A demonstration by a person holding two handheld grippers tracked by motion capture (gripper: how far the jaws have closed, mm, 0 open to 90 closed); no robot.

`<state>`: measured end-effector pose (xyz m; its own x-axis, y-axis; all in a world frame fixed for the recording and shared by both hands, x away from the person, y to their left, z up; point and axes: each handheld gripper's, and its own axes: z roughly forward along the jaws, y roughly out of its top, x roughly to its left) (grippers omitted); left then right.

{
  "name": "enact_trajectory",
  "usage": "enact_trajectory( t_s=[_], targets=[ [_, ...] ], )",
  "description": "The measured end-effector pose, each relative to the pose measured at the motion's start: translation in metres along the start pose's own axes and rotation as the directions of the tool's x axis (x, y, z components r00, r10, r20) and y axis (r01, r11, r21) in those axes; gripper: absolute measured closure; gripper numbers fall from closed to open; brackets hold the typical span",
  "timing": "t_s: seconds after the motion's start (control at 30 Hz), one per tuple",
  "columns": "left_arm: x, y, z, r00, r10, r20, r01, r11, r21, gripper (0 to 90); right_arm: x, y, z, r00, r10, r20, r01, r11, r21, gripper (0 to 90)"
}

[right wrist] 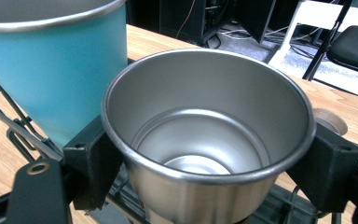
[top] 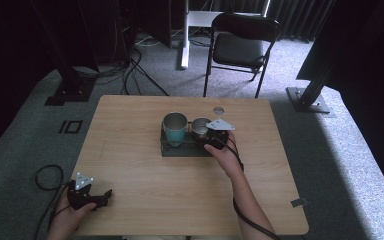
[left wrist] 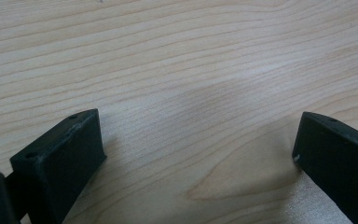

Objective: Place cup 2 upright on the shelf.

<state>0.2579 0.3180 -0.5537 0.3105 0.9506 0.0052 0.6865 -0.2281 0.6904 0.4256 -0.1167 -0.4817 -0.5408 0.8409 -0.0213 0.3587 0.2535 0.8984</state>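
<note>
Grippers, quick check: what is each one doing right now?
Left tongs: open, nothing between the jaws, over bare table.
Right tongs: shut on the steel cup, beside the blue cup.

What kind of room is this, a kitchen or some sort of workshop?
Probably a lab or recording studio, not a kitchen: dark curtains, loose floor cables and black frame stands surround one wooden table.

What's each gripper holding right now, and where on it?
The right gripper clamps the steel cup by its outer wall just under the rim, jaws on opposite sides. The left gripper holds nothing; its jaws stand open over the table.
</note>
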Motion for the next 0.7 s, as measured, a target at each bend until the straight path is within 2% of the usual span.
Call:
enact_trajectory(
  t_s=[0.1,0.13,0.33,0.47,0.7],
  targets=[
    [0.0,0.0,0.0,1.0,0.0,0.0,0.0,1.0,0.0,2.3,0.0,0.0004,0.0001,1.0,0.001,0.0,-0.001,1.0,0.007,18.0],
    [0.0,0.0,0.0,1.0,0.0,0.0,0.0,1.0,0.0,2.3,0.0002,0.0008,0.0005,0.9999,-0.012,-0.002,0.012,1.0,0.018,18.0],
    [0.0,0.0,0.0,1.0,0.0,0.0,0.0,1.0,0.0,2.3,-0.0003,0.0019,0.001,0.9999,-0.004,-0.009,0.005,1.0,0.029,16.6],
    [0.0,0.0,0.0,1.0,0.0,0.0,0.0,1.0,0.0,2.3,-0.0018,0.0019,0.0002,0.9992,0.004,-0.041,-0.003,1.0,0.03,13.2],
    [0.0,0.0,0.0,1.0,0.0,0.0,0.0,1.0,0.0,2.3,-0.0058,0.0009,-0.007,0.9988,-0.007,-0.049,0.007,1.0,0.009,12.5]
  ],
)
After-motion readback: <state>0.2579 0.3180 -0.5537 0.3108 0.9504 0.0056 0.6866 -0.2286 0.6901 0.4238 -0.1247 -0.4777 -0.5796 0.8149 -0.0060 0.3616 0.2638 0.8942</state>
